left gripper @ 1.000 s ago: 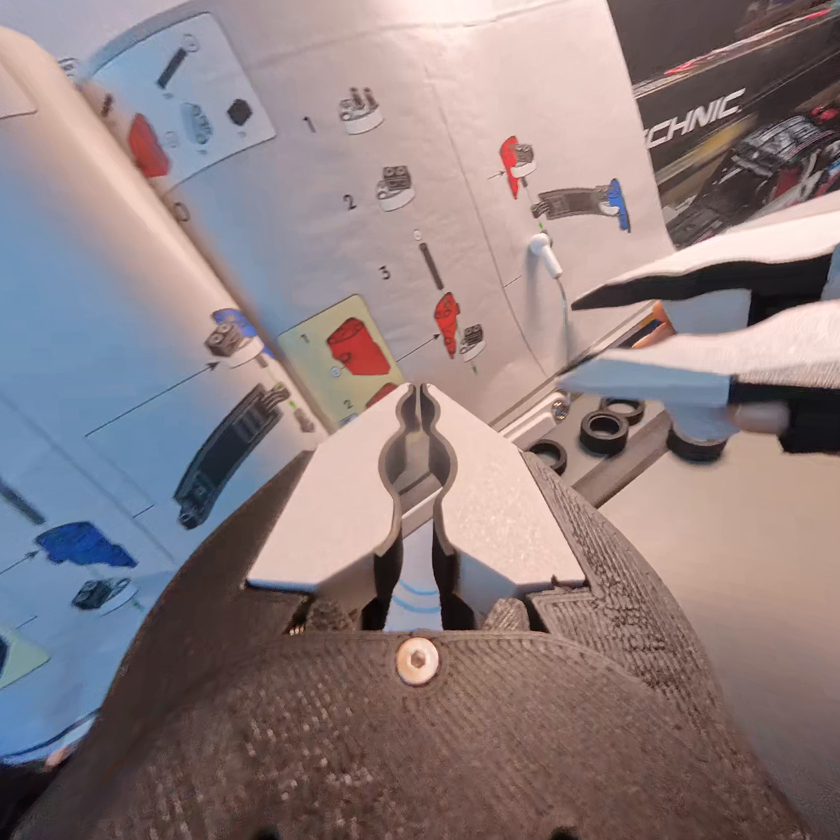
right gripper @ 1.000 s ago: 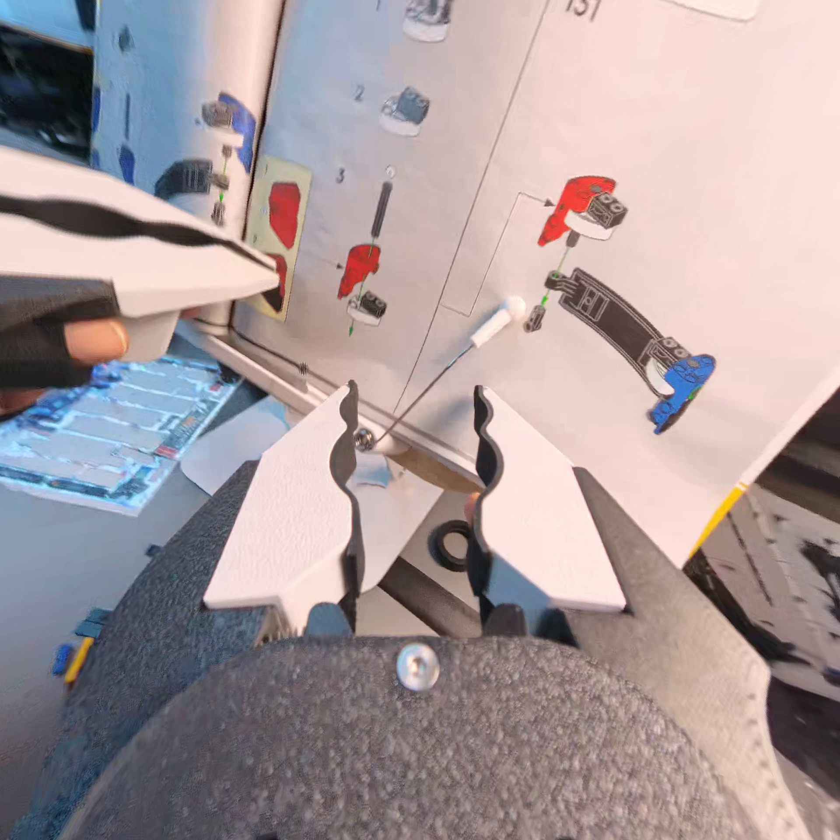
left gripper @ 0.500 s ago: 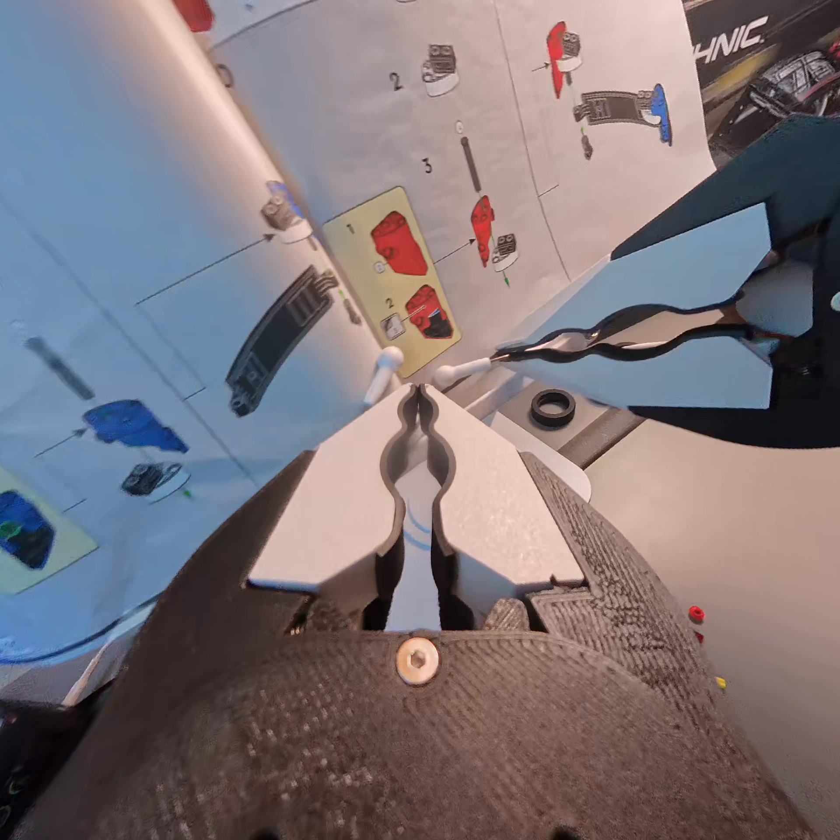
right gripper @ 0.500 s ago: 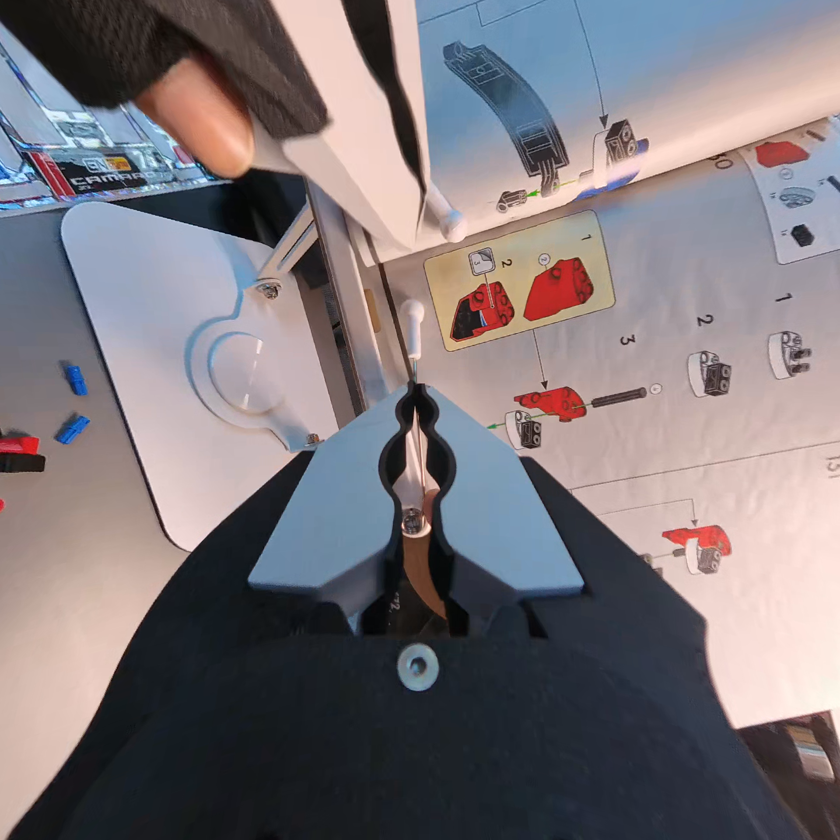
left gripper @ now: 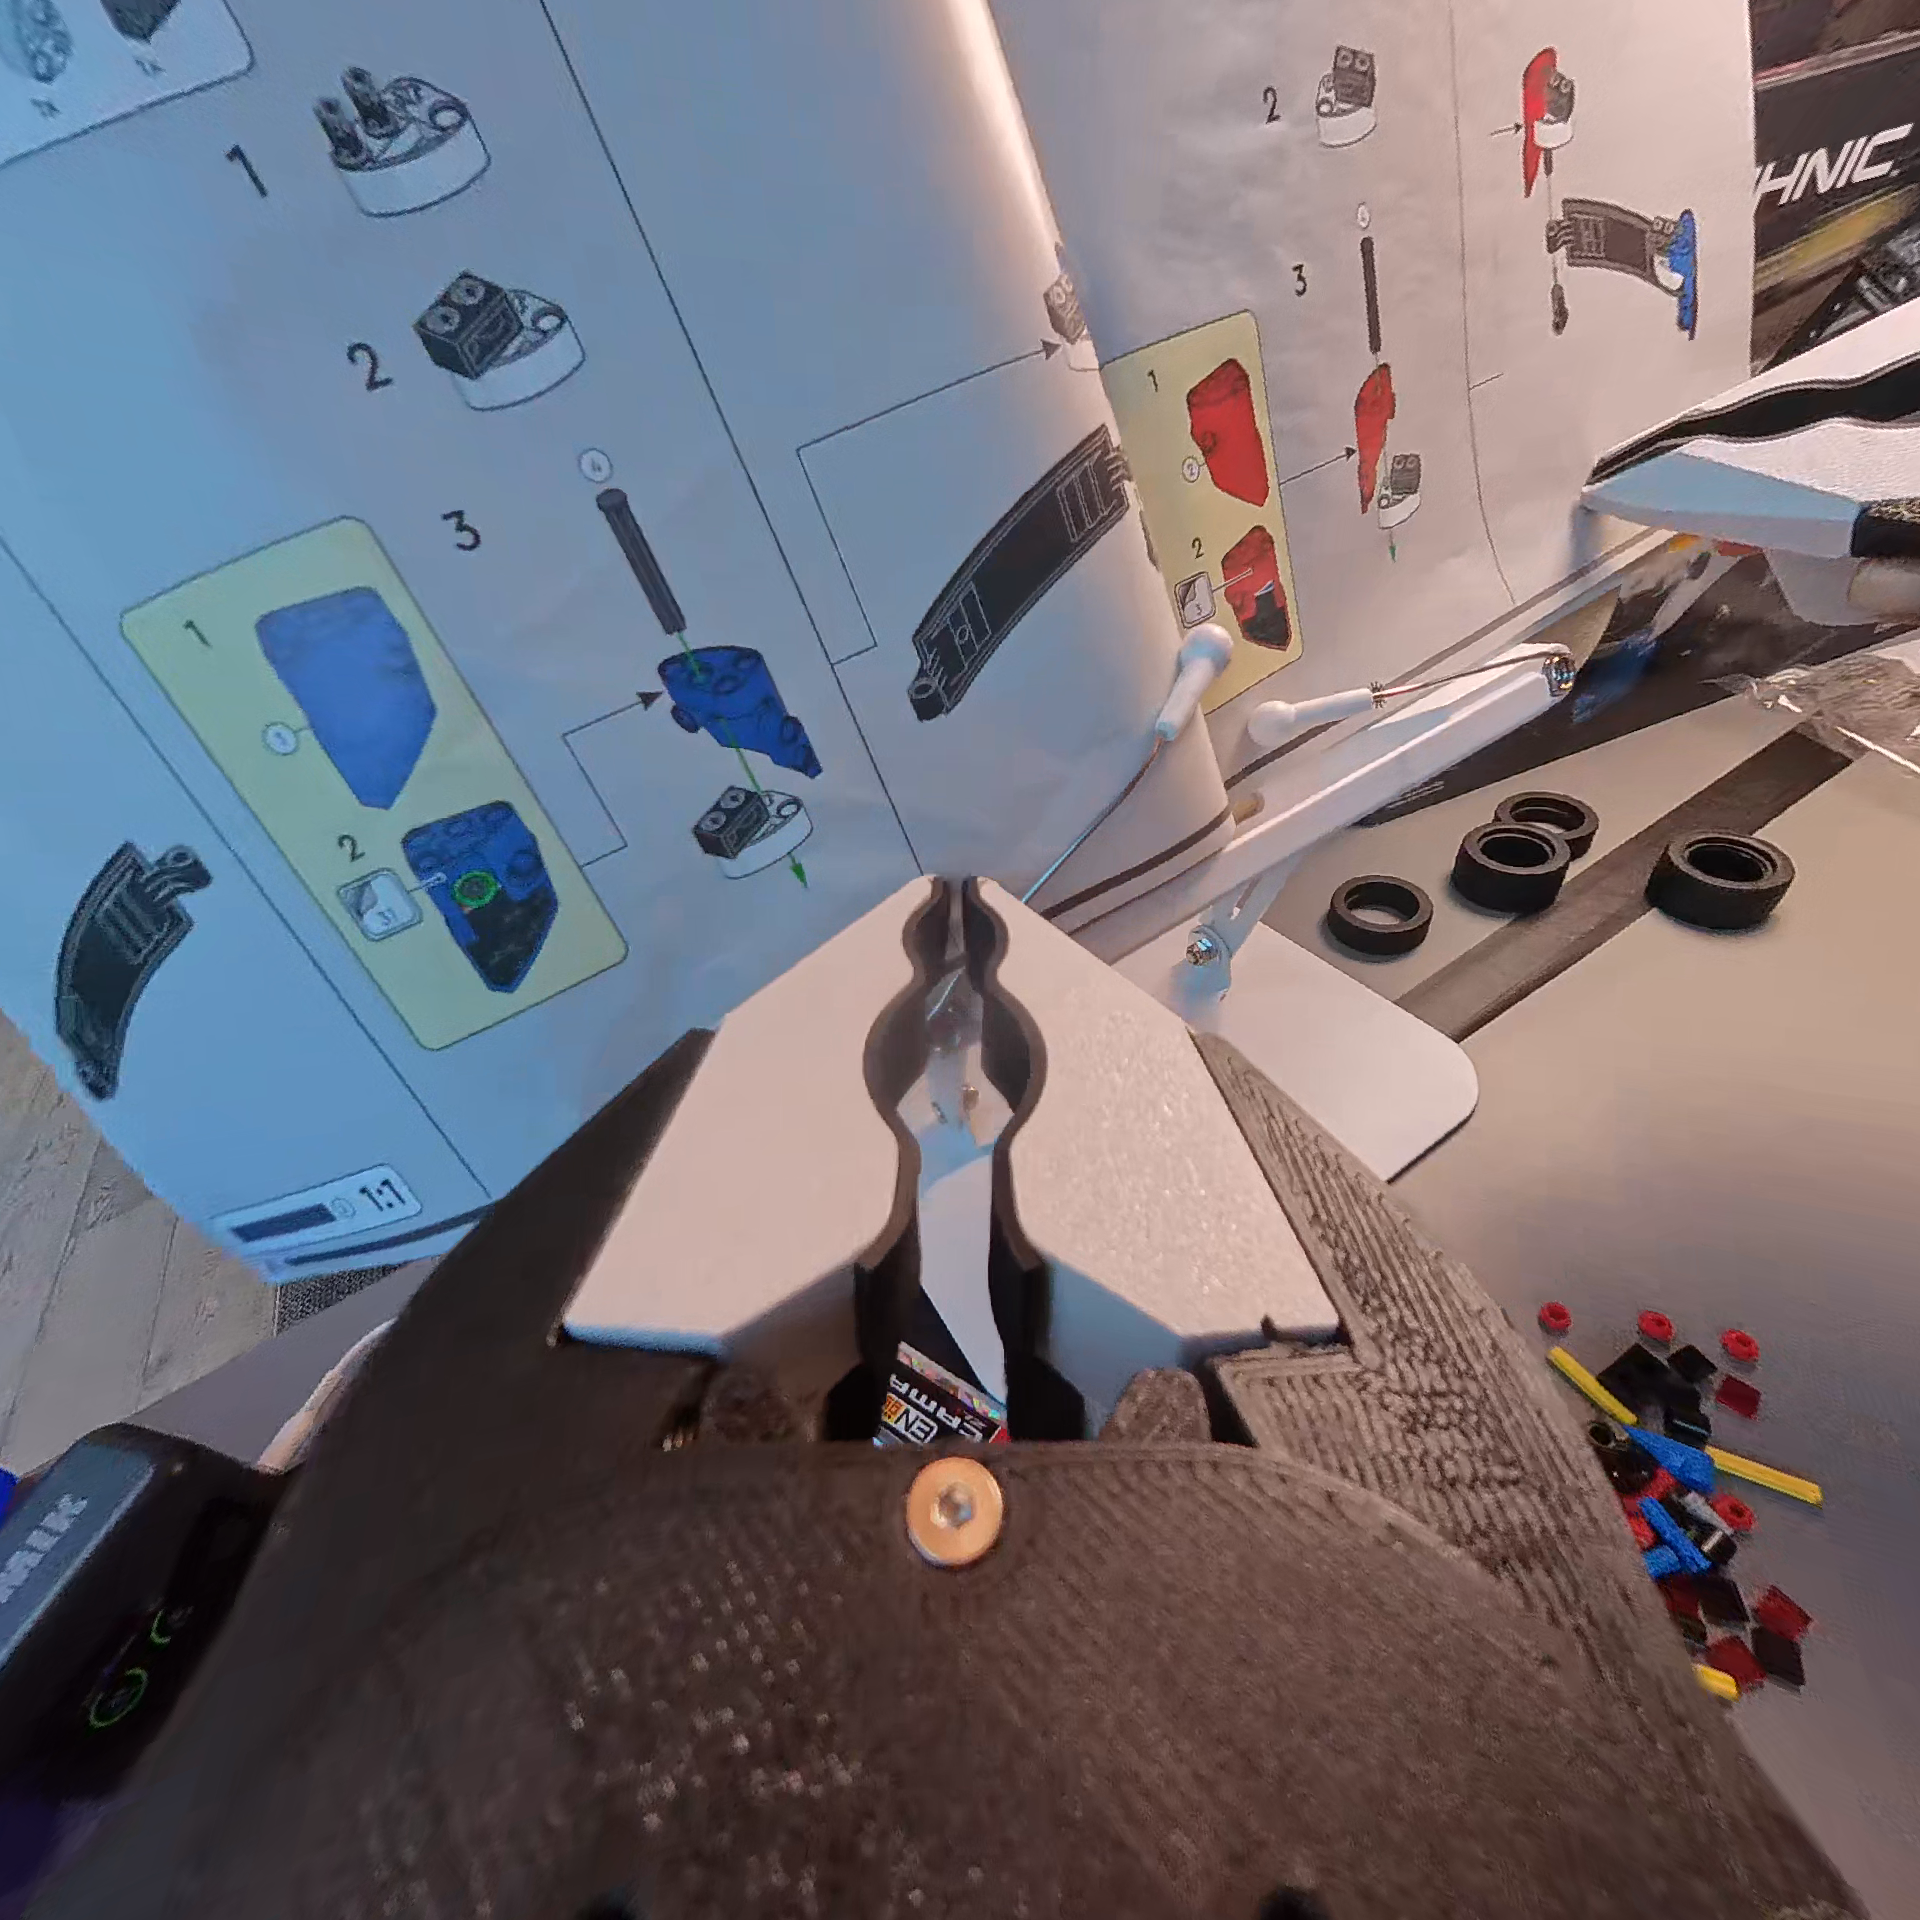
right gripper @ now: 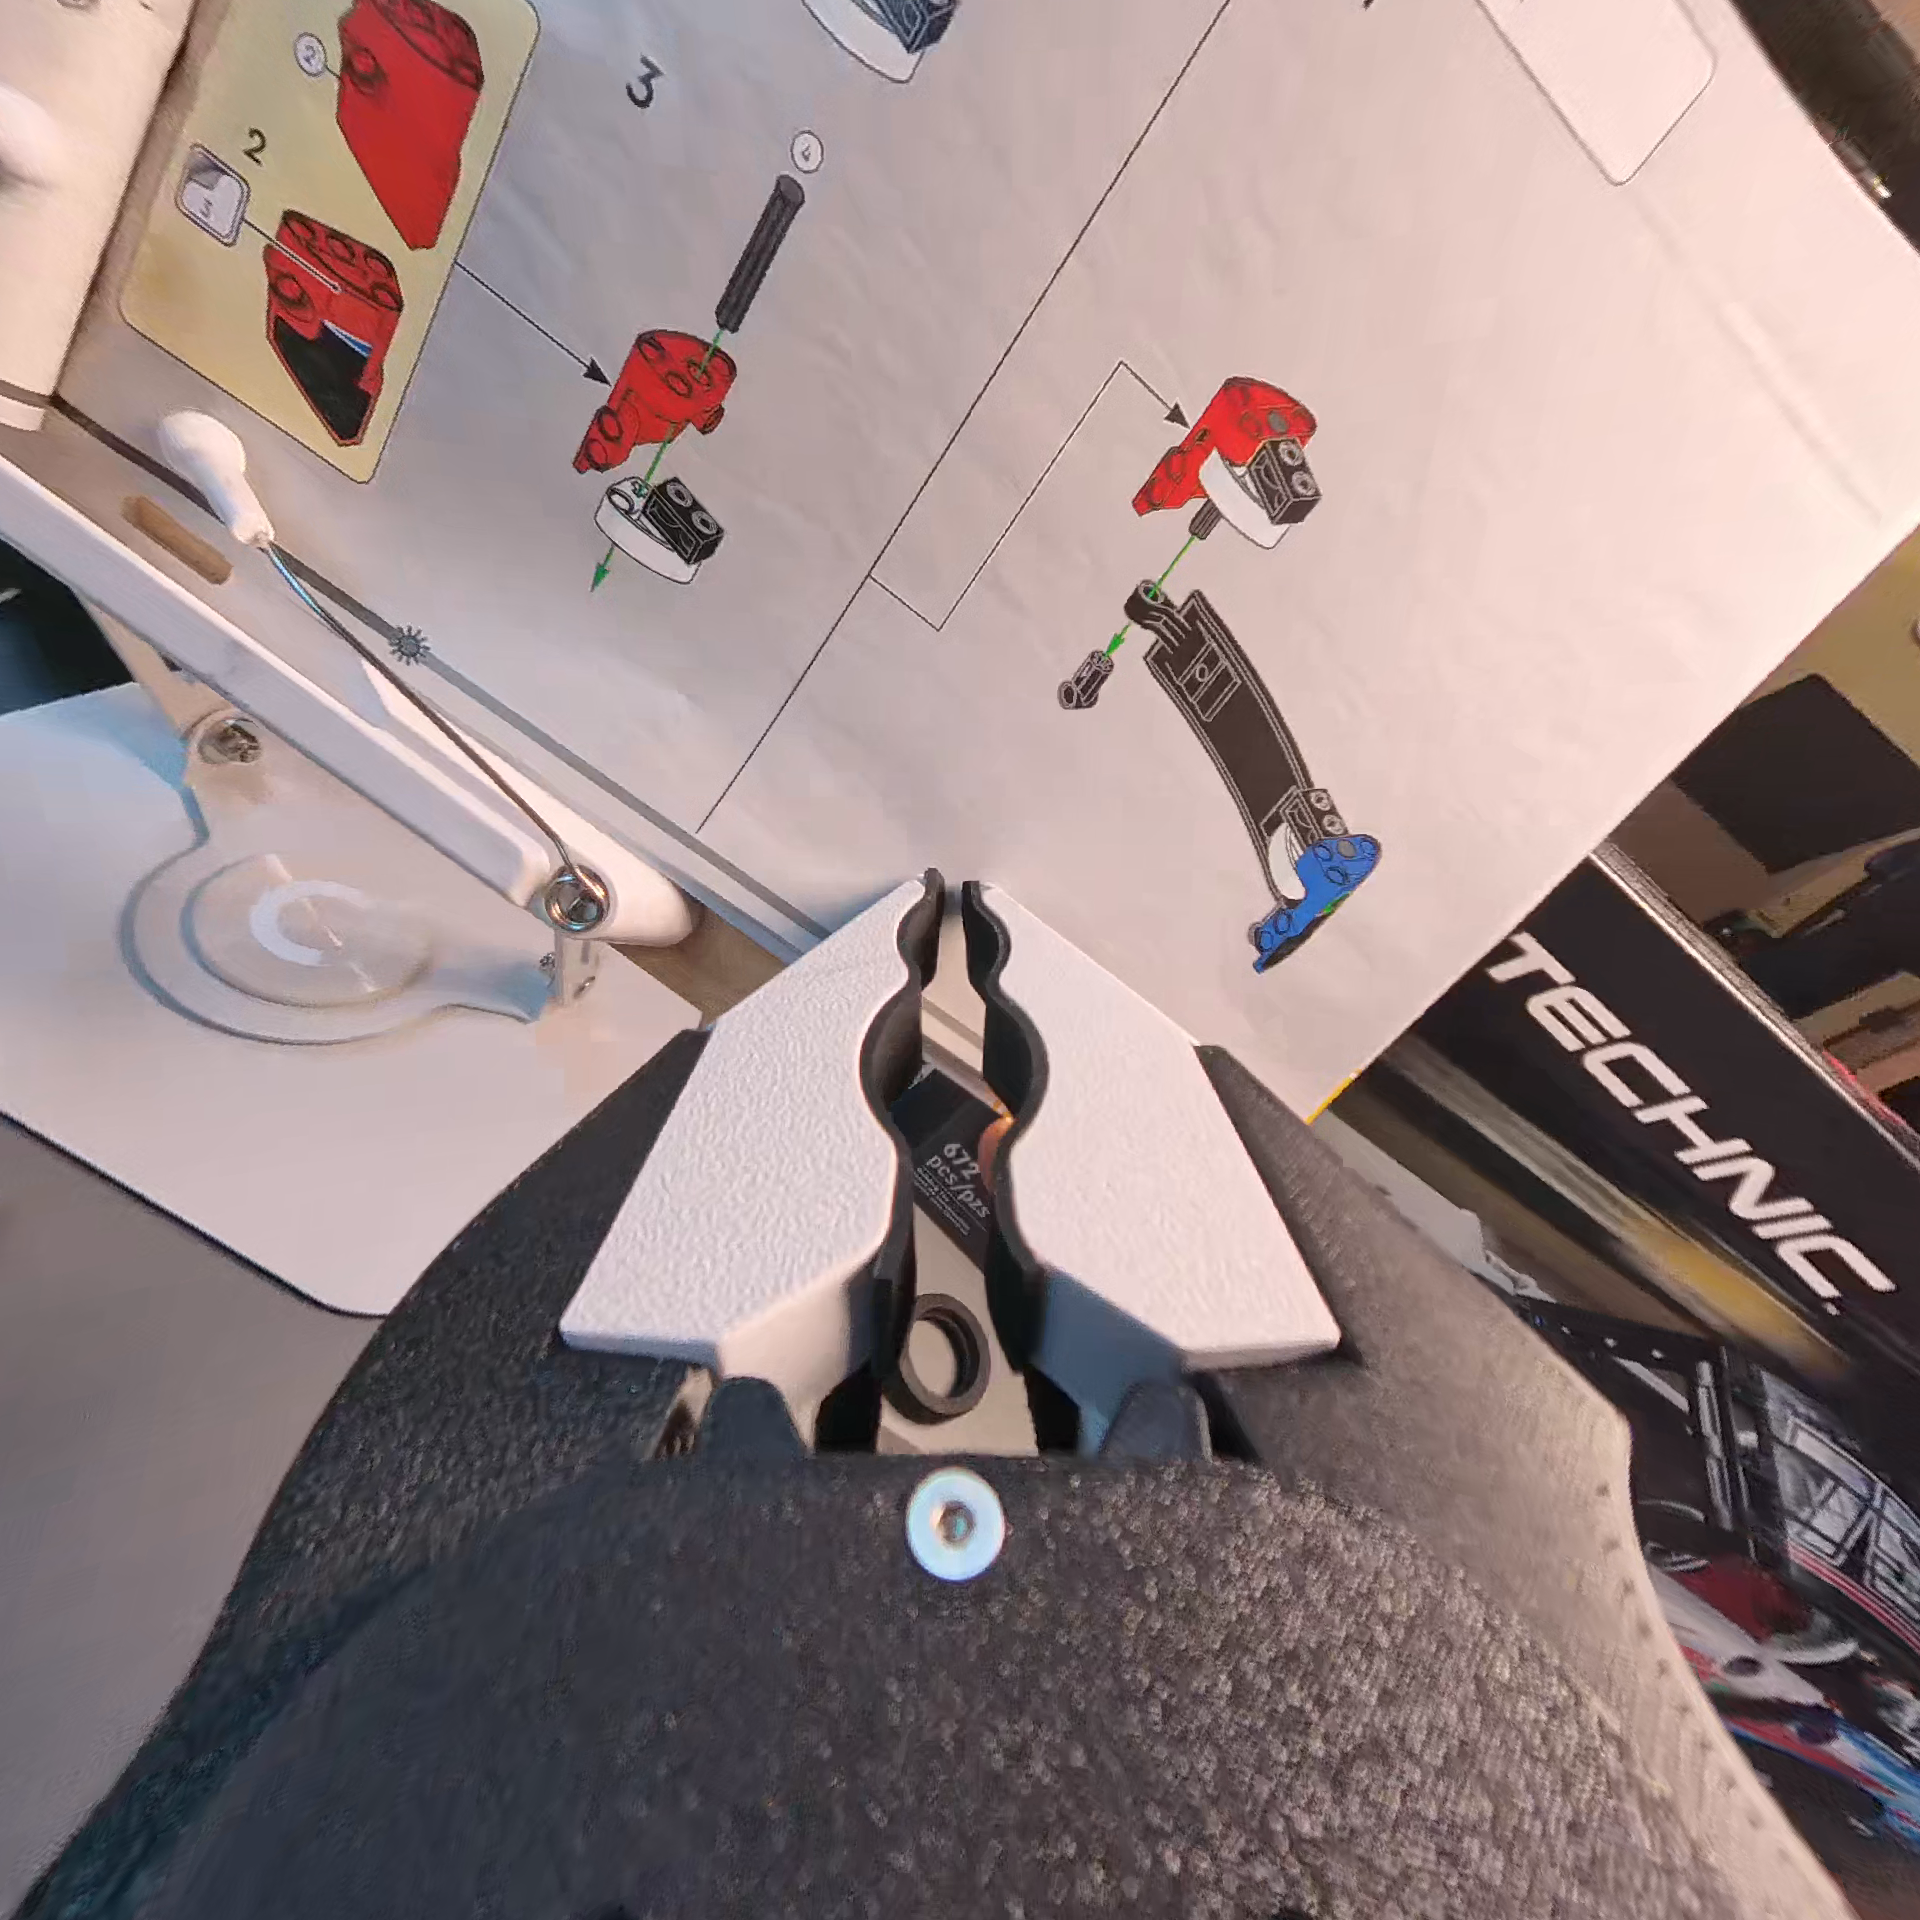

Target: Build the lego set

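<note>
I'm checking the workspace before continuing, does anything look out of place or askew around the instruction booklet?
Yes. One booklet page bulges forward in a curl instead of lying flat on the white stand; only one page-holder pin rests on it. Loose small pieces lie scattered on the table.

The left gripper [left gripper: 954, 891] points forward and slightly up, its two white fingers [left gripper: 758, 1164] drawn together so that the wavy black inner edges almost meet at the tips; only a thin slit shows there, with an oval gap lower down between the jaws. Whether anything is pinched at the tips cannot be told. The right gripper [right gripper: 951, 891] has its jaws nearly together too, a narrow slit between the tips, nothing held. In the left wrist view it [left gripper: 1756, 488] enters from the right edge, lying sideways, fingers close together.
</note>
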A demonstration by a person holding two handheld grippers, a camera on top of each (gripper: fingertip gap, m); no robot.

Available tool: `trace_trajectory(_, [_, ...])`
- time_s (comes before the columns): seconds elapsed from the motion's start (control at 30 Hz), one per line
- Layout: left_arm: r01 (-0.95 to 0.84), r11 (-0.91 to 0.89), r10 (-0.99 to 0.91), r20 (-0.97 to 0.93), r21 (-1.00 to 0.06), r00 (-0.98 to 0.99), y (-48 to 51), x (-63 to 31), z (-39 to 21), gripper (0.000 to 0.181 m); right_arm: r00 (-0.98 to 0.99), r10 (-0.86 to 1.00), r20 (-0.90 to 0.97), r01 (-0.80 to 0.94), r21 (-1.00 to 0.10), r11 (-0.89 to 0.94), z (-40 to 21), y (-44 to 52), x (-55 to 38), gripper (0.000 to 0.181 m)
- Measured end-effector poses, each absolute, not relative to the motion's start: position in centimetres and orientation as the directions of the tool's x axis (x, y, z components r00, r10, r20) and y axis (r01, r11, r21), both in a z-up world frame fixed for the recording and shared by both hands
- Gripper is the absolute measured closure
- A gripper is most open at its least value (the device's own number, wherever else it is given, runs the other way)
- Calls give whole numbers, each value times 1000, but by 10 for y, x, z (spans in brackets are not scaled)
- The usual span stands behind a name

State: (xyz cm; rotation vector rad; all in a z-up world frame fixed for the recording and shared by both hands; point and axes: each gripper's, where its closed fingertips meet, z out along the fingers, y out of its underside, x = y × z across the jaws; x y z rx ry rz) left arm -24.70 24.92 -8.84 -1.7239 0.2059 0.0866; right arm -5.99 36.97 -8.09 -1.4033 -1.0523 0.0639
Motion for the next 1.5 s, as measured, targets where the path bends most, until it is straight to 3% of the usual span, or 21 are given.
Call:
trace_trajectory(0.23, [-214, -137, -120, -198, -967, 973, 248, -231, -89, 181, 584, 578, 570, 552, -801, 232, -82, 383, -65, 181])
trace_trajectory(0.57, [-154, -95, -143, -140, -983, 980, 232, -222, -84, 181, 620, 647, 443, 461, -874, 157, -81, 385, -65, 179])
trace_trajectory(0.8, [-94, 34, -6, -94, -995, 996, 183, -263, -58, 179, 522, 830, 196, 167, -978, 126, -69, 265, -20, 173])
trace_trajectory(1.03, [-30, 71, 164, -18, -997, 986, 163, -335, -24, 181, 470, 882, 34, 63, -998, 5, -114, 142, 57, 171])
trace_trajectory(1.2, [29, 87, 235, 49, -996, 971, 177, -385, 4, 181, 560, 824, 86, 20, -996, 91, -135, 123, 90, 171])
trace_trajectory(1.5, [7, -7, 165, 6, -1000, 986, 211, -403, 0, 181, 572, 805, 156, 89, -988, 128, -158, 134, 89, 173])
